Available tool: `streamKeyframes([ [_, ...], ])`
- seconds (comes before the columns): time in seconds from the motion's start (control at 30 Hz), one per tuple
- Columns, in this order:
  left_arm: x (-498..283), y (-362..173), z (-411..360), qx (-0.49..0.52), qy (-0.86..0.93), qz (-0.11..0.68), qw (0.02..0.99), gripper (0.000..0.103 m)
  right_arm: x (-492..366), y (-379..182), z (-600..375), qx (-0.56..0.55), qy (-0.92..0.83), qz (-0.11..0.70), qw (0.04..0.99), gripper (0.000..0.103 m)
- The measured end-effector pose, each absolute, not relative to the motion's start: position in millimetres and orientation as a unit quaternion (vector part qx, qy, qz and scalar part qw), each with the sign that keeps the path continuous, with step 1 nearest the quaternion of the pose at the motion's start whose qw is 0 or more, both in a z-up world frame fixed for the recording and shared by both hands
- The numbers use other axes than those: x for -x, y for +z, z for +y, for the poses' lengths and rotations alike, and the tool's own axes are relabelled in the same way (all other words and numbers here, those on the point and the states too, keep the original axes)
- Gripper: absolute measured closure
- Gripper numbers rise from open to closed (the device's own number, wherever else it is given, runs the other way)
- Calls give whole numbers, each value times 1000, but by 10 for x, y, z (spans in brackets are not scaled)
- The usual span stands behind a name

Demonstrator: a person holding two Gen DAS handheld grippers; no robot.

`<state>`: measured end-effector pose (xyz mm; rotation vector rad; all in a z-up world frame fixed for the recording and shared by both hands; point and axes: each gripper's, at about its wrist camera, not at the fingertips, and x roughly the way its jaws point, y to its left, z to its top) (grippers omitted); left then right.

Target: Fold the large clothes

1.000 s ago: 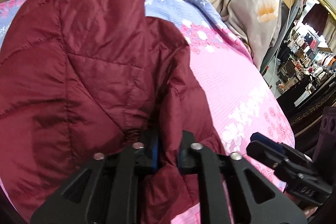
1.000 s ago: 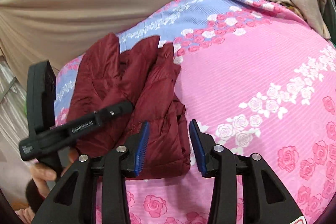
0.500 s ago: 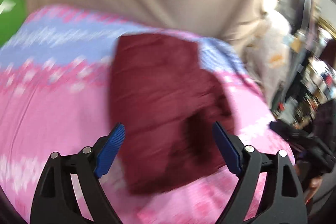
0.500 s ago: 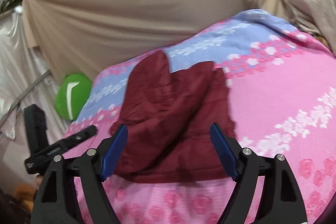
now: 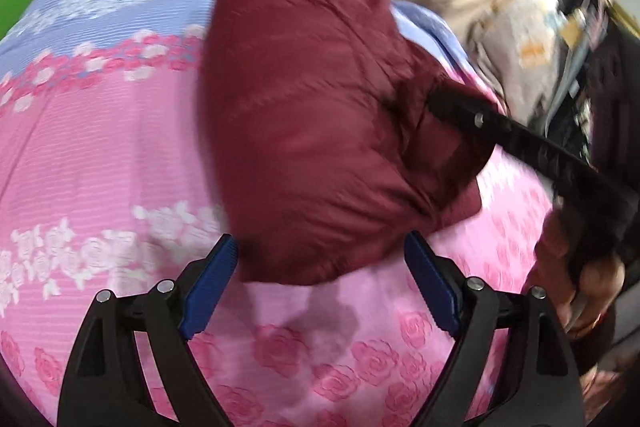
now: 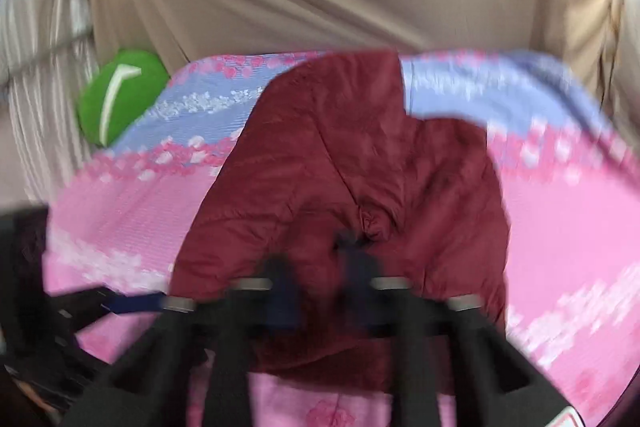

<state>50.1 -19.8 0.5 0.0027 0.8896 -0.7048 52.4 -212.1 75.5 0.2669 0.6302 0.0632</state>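
Left wrist view shows the left gripper [image 5: 320,283] with its blue pads spread wide, holding nothing, poised just off the near edge of the maroon quilted jacket [image 5: 320,131], which lies bundled in the centre of the frame on the pink and blue floral bedspread [image 5: 100,147]. At centre right the right gripper [image 5: 444,103] digs into the jacket's right side. In the right wrist view that tool is badly blurred at lower centre; its fingers look drawn close together against the jacket [image 6: 352,187], but whether they actually pinch fabric I cannot tell.

The step in hand seems to be taking hold for another fold. To do it well, I judge the right tool should catch an outer layer near a seam, not a puffy lump, since the slick padding likely slips. The left should clamp the near hem first, so both edges lift together. A green cushion [image 6: 120,95] sits at upper left, well apart.
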Motion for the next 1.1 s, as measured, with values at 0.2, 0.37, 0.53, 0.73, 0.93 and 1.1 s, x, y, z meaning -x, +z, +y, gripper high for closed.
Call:
streamKeyframes([
  [0.2, -549, -111, -409, -36, -303, 416, 857, 28, 19, 663, -2797, -241, 9, 267, 933, 99],
  [0.37, -737, -347, -502, -33, -291, 451, 843, 50, -24, -45, -3041, -282, -19, 349, 893, 98],
  [0.53, -676, -328, -547, -64, -285, 447, 845, 51, -82, -32, -3029, -270, -19, 370, 889, 93],
  [0.73, -515, 7, -251, -36, -313, 435, 844, 50, 82, 622, -3268, -277, -22, 292, 915, 54],
  [0.93, -519, 298, -167, -6, -312, 418, 853, 49, -580, 996, -3371, -260, 9, 274, 926, 33],
  [1.1, -484, 436, -197, 5, -315, 392, 864, 44, -1441, 786, -3273, -258, 13, 349, 901, 33],
])
